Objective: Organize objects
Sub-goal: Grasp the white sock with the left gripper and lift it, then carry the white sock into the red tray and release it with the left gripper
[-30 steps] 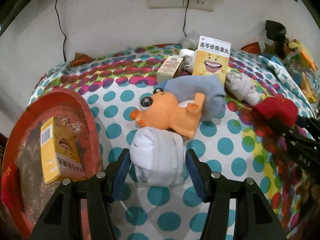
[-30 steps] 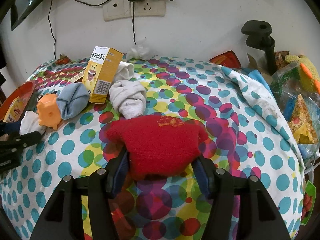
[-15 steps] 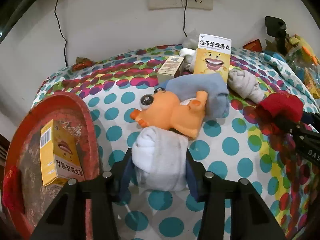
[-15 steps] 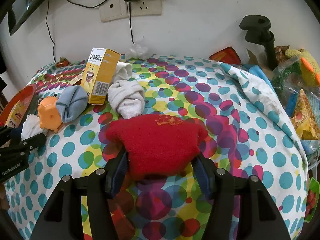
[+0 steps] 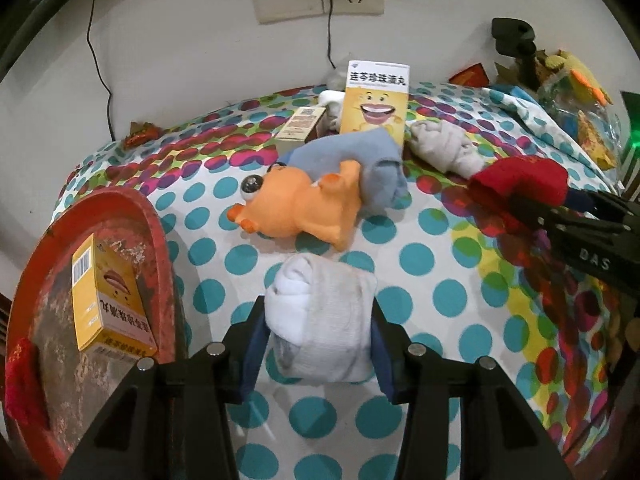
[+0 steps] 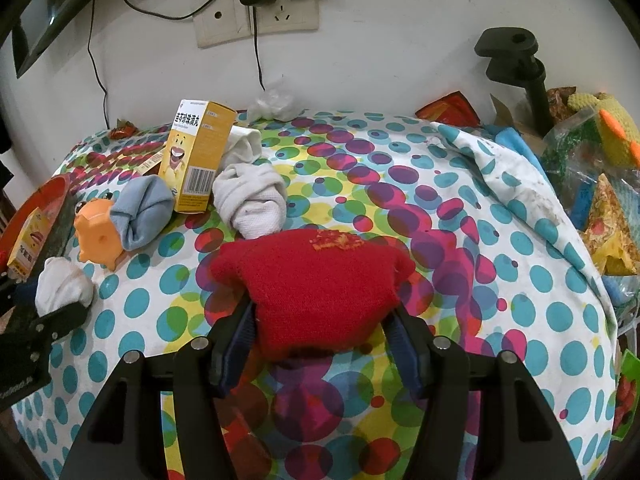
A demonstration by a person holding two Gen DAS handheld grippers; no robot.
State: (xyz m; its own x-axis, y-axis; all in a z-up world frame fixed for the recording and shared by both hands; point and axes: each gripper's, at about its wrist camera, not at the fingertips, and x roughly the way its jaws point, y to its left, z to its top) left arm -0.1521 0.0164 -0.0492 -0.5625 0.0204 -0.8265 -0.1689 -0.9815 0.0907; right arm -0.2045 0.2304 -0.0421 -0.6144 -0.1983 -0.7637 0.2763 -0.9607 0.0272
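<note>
My left gripper point(image 5: 318, 322) is shut on a rolled white sock point(image 5: 320, 316) that rests on the polka-dot cloth; the pads press both its sides. My right gripper point(image 6: 324, 320) is shut on a rolled red sock point(image 6: 316, 280), also seen as the red sock point(image 5: 520, 178) at the right of the left wrist view. An orange toy animal point(image 5: 300, 204) lies just beyond the white sock, against a blue-grey sock point(image 5: 372, 168). A red tray point(image 5: 152, 236) at the left holds a yellow box point(image 5: 108, 300).
A tall yellow box point(image 6: 198, 156) stands at the back, with a small beige box point(image 5: 300, 128) and a grey-white sock roll point(image 6: 252, 196) beside it. Bags and toys point(image 6: 592, 168) crowd the right edge. A wall with sockets point(image 6: 256, 20) is behind.
My left gripper's jaws closed in from either side of the white sock until they pressed on it. The right gripper stayed still with the red sock.
</note>
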